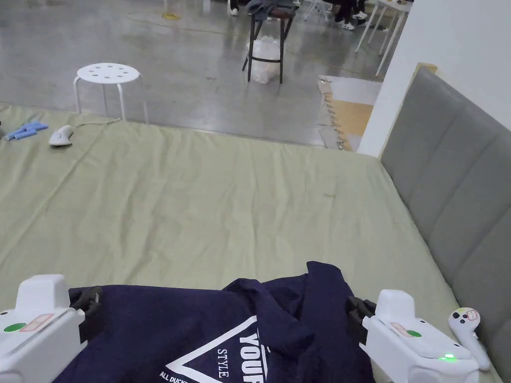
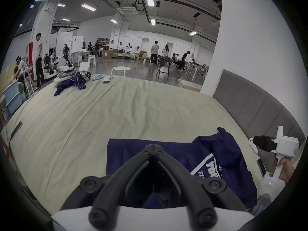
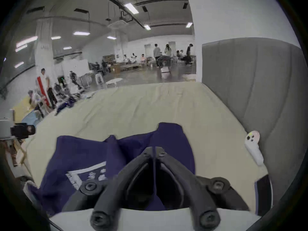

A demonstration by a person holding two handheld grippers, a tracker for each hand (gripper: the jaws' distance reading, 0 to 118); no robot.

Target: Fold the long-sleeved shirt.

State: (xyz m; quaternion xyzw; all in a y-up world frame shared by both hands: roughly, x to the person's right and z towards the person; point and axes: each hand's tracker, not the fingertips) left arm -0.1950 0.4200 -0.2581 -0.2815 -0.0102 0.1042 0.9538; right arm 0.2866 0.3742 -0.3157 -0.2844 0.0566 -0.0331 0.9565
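The navy long-sleeved shirt [image 1: 164, 324] with a white triangle print hangs bunched over the near edge of the pale green bed [image 1: 224, 199]. My left gripper [image 1: 86, 300] is shut on its left edge, and in the left gripper view the jaws [image 2: 153, 147] meet on navy cloth [image 2: 126, 151]. At the right edge my right gripper [image 1: 355, 310] grips a raised fold. The right gripper view has its jaws [image 3: 154, 149] closed with the shirt [image 3: 80, 151] between them. The shirt's lower part is out of frame.
A grey padded headboard [image 1: 449, 164] runs along the bed's right side, with a white controller [image 1: 466, 331] lying beside it. A white device [image 1: 61, 135] and blue items [image 1: 25, 130] lie at the far left edge. Another dark garment [image 2: 71, 84] sits far left. Beyond are a stool [image 1: 107, 74] and people.
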